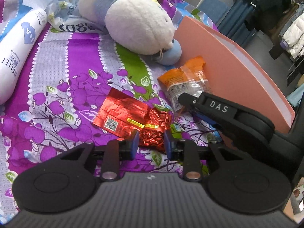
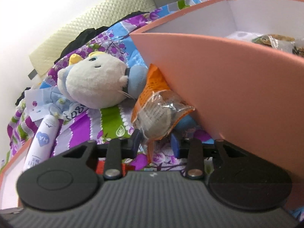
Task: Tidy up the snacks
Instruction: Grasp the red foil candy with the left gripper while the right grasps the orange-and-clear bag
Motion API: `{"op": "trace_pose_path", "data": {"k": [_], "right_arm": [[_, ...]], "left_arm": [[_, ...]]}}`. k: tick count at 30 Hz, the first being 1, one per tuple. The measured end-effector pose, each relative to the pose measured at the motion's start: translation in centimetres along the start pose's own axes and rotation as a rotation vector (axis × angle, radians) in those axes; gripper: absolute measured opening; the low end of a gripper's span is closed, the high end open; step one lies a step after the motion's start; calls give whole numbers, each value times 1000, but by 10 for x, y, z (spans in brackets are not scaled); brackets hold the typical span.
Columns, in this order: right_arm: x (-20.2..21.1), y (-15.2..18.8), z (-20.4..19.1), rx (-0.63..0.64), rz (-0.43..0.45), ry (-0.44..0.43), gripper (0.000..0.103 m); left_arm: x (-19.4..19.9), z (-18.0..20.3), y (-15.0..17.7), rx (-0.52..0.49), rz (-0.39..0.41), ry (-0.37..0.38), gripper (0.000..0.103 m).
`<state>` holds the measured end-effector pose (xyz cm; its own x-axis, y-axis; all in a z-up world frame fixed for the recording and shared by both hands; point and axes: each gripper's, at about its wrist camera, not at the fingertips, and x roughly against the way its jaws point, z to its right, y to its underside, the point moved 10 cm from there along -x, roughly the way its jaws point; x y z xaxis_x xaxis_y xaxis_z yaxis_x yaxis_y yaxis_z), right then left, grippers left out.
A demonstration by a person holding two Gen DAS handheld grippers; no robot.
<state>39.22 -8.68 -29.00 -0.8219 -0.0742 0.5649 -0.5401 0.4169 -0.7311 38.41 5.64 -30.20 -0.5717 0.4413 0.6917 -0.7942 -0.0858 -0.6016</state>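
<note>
A bedroom: flowered bedspread (image 1: 62,72), padded headboard (image 2: 91,28), plush toy (image 1: 133,19), hanging clothes (image 1: 275,9).

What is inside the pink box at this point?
The right wrist view shows white inner walls of the pink box and some clear-wrapped snack packets at its far end. The near wall hides the rest of its floor.

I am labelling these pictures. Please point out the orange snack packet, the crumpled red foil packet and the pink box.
orange snack packet (image 2: 152,95): right wrist view, on its orange upper part.
crumpled red foil packet (image 1: 153,133): left wrist view, on its crumpled middle.
pink box (image 2: 237,87): right wrist view, on its outer wall.
</note>
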Motion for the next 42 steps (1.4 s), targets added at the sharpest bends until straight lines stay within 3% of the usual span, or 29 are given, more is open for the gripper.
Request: {"op": "trace_pose_path", "data": {"k": [2,8,13,21,22,27,34,42], "right_arm": [[2,0,-1,7,-5,-17,25],[18,1,-3,42,-14,-40,21],[33,2,-3,59,-29,-67,20],[49,-2,-6,67,-32,-99,20],[51,-3,-6,71,-31,-102,20],[57,-3,-4,69,-40,-109,20],[79,1,-1,73,-84,-134,20],[120,23,6,72,-200,-185,20]], "left_arm": [[2,2,0,-18,9,-4,33],[9,14,3,-73,38,-6,35],[14,32,3,-178,62,-12,58],[-5,41,7,-315,44,-126,60],[-9,39,9,-317,36,-155,55],[-5,33,10,-288,61,-184,41],[35,28,20,-146,96,-211,40],[105,37,53,18,140,-272,40]]}}
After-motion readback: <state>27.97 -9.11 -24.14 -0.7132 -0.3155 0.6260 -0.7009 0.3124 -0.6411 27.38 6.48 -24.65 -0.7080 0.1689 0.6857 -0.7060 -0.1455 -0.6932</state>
